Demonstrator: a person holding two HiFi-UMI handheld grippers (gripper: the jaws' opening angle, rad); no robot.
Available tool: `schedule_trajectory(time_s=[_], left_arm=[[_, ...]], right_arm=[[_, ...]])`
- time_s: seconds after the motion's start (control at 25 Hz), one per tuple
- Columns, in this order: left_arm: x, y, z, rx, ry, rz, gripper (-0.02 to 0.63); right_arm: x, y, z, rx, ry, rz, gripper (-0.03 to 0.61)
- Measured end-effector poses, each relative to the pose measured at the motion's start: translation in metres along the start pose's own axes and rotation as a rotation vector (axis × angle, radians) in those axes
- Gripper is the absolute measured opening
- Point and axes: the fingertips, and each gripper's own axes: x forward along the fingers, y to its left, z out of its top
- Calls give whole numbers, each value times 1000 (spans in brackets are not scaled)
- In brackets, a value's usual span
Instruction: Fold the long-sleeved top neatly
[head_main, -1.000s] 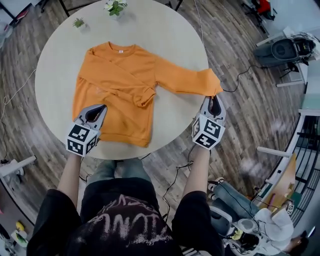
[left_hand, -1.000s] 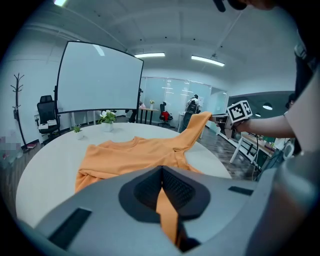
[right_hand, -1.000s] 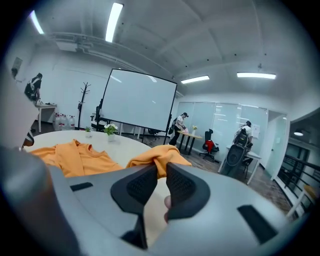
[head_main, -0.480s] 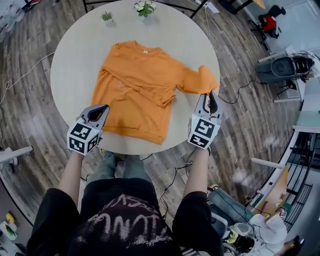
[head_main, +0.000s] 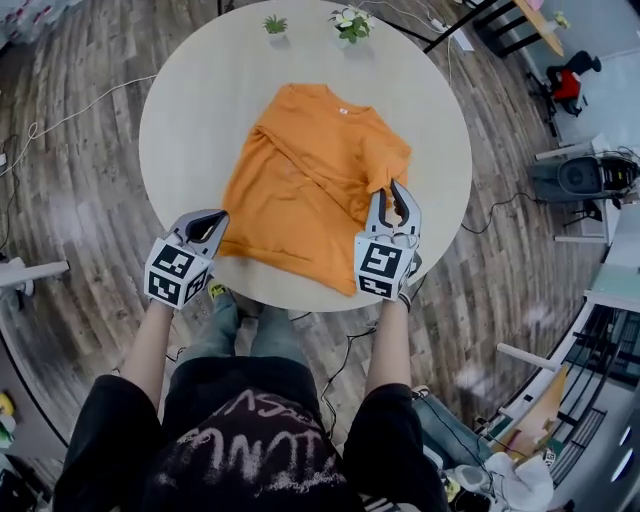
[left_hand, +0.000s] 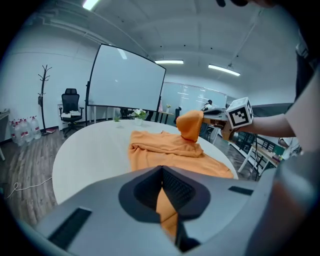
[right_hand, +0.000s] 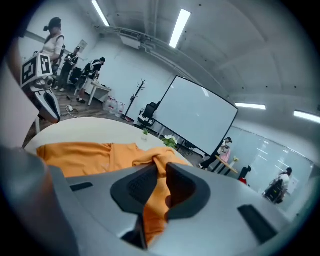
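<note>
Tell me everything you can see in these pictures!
table: one, cream, round, middle of the room
top: one, orange, spread on the table, one sleeve folded across, the other lifted
potted plants: two, green, small, at the table's far edge
floor: one, brown wood, all round the table
whiteboard: one, white, beyond the table
office chair: one, black, beside the whiteboard
coat stand: one, dark, bare, left of the chair
person: one, black shirt, at the table's near edge
left gripper: one, grey, shut on the top's edge
right gripper: one, grey, shut on the top's lifted sleeve end
</note>
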Motion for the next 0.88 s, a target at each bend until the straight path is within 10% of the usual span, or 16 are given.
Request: schedule_trajectory(time_s=[0.88], left_arm=[[-35, 46, -45, -55, 55, 39, 11]], right_arm=[[28, 177, 15, 7, -4, 295, 78]])
